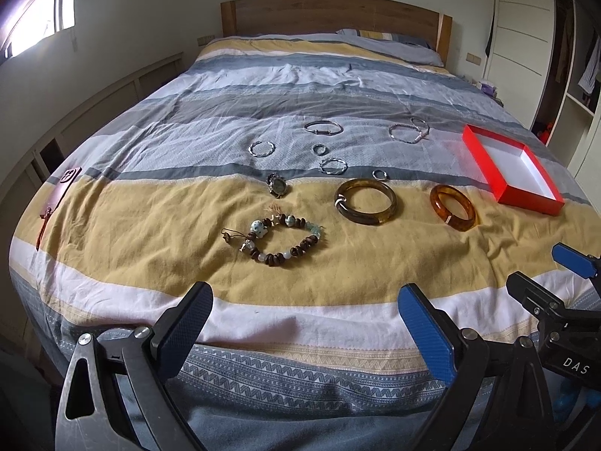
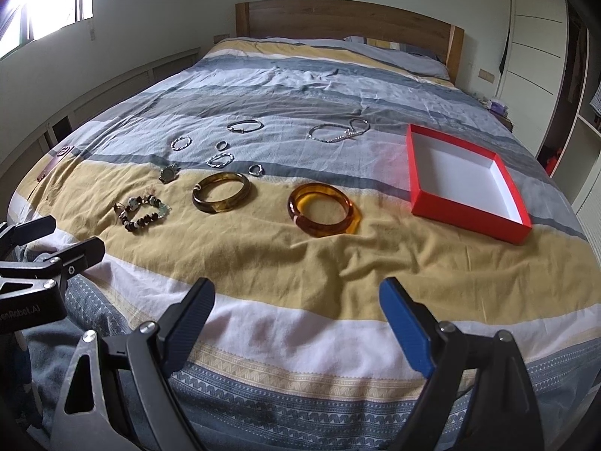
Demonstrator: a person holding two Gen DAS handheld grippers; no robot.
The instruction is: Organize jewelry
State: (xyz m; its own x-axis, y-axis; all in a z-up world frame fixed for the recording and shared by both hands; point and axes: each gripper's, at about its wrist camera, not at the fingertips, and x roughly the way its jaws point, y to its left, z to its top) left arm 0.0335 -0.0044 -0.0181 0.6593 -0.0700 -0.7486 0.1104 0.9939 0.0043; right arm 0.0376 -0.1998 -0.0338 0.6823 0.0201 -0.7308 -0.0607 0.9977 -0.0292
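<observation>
the jewelry is lying spread out on the striped bedspread (image 2: 300, 263), near the foot of the bed. a beaded bracelet (image 1: 280, 240) is sitting on the yellow stripe, furthest to the left. beside it, toward the right, a dark bangle (image 1: 366, 201) is lying flat, and an amber bangle (image 2: 323, 208) is lying well apart from it on the same stripe. behind these, on the grey stripe, a small pendant (image 1: 278, 185), several silver rings and thin silver bracelets (image 1: 323, 127) are lying scattered, none of them touching the bangles. two more silver bracelets (image 2: 338, 132) are lying overlapped further right.

a red box (image 2: 467, 184) with a white inside is sitting open on the bedspread to the right of the amber bangle, apart from it.

the left gripper (image 1: 304, 308) is hovering above the near edge of the bed, its jaws standing wide apart and gripping nothing. the right gripper (image 2: 296, 304) is hovering just beside it, likewise spread wide with nothing between its jaws.

a phone (image 1: 62, 188) in a reddish case is lying at the far left edge of the bed. a wooden headboard (image 1: 330, 15) is standing at the far end.
</observation>
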